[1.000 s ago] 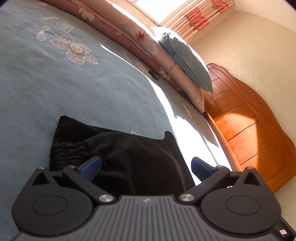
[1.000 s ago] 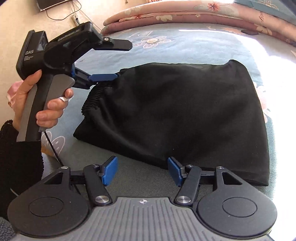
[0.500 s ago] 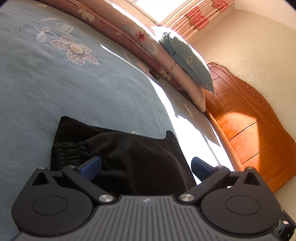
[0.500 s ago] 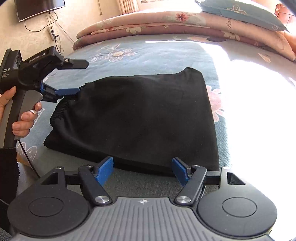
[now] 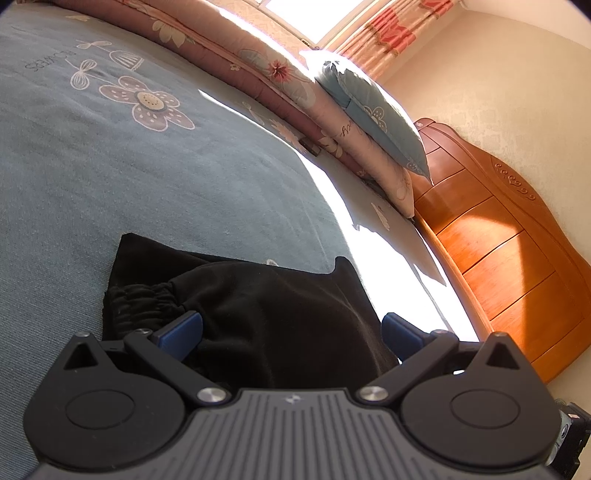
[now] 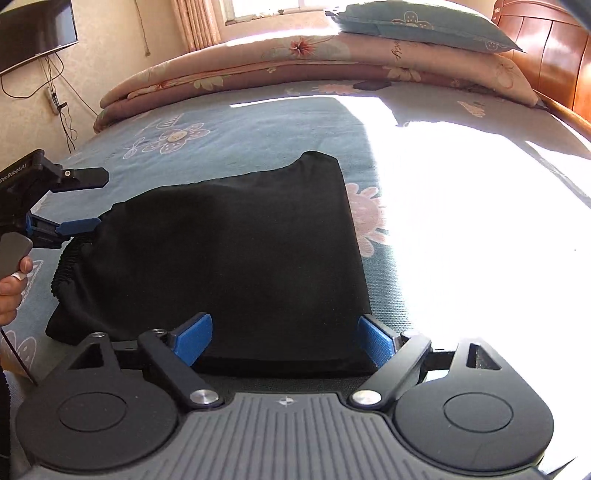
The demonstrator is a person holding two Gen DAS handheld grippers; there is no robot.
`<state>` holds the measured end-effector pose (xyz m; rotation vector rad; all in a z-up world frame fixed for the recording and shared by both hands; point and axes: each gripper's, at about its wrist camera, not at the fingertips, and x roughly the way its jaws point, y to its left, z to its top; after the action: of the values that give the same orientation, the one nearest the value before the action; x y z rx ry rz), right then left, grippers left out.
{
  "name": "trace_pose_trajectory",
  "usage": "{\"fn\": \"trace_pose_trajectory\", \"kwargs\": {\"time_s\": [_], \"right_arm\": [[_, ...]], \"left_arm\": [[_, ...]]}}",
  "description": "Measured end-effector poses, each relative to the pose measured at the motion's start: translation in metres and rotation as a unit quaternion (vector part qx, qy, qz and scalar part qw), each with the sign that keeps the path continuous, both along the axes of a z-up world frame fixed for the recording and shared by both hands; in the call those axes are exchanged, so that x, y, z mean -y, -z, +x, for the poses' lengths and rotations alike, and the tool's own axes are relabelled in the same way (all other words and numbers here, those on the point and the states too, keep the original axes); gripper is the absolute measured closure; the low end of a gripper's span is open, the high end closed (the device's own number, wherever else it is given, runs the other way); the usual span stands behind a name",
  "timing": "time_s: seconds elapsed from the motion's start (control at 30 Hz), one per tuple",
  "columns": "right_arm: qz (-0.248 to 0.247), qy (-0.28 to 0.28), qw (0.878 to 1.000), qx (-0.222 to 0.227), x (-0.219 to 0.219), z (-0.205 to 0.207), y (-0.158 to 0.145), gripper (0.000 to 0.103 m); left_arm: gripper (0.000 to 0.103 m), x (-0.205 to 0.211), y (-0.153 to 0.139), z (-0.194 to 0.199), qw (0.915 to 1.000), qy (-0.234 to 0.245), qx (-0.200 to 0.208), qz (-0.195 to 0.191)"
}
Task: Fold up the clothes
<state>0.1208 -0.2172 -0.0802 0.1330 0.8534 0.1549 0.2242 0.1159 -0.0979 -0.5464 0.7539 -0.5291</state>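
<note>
A black garment (image 6: 221,258) lies folded on the blue-grey flowered bedspread (image 5: 110,177), its elastic waistband (image 5: 144,299) at the left end. My left gripper (image 5: 290,328) is open at that waistband end, its blue fingers wide apart with the cloth (image 5: 280,306) lying between them untouched. From the right wrist view the left gripper (image 6: 81,225) shows side-on, held by a hand (image 6: 11,291). My right gripper (image 6: 284,336) hovers at the garment's near edge; its jaws are opening, and the cloth's edge sits between the pads without being pinched.
Folded floral quilts (image 6: 295,62) and a blue pillow (image 6: 424,29) line the far side of the bed. A wooden headboard (image 5: 498,251) stands at the right. A TV (image 6: 33,33) hangs on the wall. Strong sunlight washes out the bedspread right of the garment (image 6: 480,221).
The right gripper's jaws have spread wider and its view has swung right along the garment's near edge, so the left gripper now sits at the frame's left border. The left gripper stayed put.
</note>
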Motion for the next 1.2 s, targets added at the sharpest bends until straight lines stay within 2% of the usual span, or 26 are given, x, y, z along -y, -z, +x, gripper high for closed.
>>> {"fn": "trace_pose_trajectory", "kwargs": {"time_s": [0.03,0.2,0.33,0.53,0.63,0.7,0.77,0.83,0.93,1.07,1.13,1.2], "right_arm": [[0.004,0.005,1.0,-0.017,0.003,0.003,0.005,0.014],[-0.001,0.028,0.999,0.026,0.018,-0.013,-0.002,0.014],[-0.002,0.043,0.999,0.006,0.028,-0.021,0.003,0.014],[-0.018,-0.019,1.0,0.008,0.011,-0.043,0.009,0.012],[-0.032,-0.053,0.998,0.003,-0.002,-0.05,0.018,0.011],[-0.035,-0.05,0.998,-0.006,-0.004,-0.052,0.027,0.01],[-0.024,-0.049,0.998,-0.002,-0.003,-0.055,0.034,0.0],[-0.014,-0.053,0.998,0.018,-0.003,-0.058,0.04,0.0],[-0.027,-0.068,0.997,0.034,-0.005,-0.063,0.044,0.0],[-0.036,-0.085,0.994,0.055,-0.004,-0.072,0.05,0.0],[-0.033,-0.09,0.993,0.064,-0.002,-0.076,0.052,0.0],[-0.026,-0.093,0.993,0.073,0.002,-0.079,0.054,0.0]], "left_arm": [[0.001,0.0,0.0,0.0,1.0,0.0,0.0,0.0],[0.001,0.0,-0.002,-0.003,1.0,-0.002,0.009,0.0],[0.001,0.002,-0.004,-0.005,0.9998,0.0,0.014,0.014],[0.001,0.009,-0.029,-0.027,0.997,-0.043,0.01,0.064],[0.001,0.024,-0.046,-0.053,0.9954,-0.01,0.03,0.09],[0.001,0.036,-0.05,-0.069,0.9936,0.007,0.036,0.107],[0.001,0.048,-0.048,-0.079,0.9919,0.022,0.032,0.121],[0.001,0.057,-0.038,-0.087,0.9903,0.033,0.018,0.134],[0.001,0.062,-0.021,-0.095,0.9894,0.022,-0.004,0.143],[0.001,0.057,0.003,-0.1,0.9929,0.01,-0.032,0.114],[0.001,0.054,0.011,-0.104,0.9945,0.003,-0.029,0.101],[0.001,0.057,0.012,-0.108,0.9933,0.006,-0.027,0.113]]}}
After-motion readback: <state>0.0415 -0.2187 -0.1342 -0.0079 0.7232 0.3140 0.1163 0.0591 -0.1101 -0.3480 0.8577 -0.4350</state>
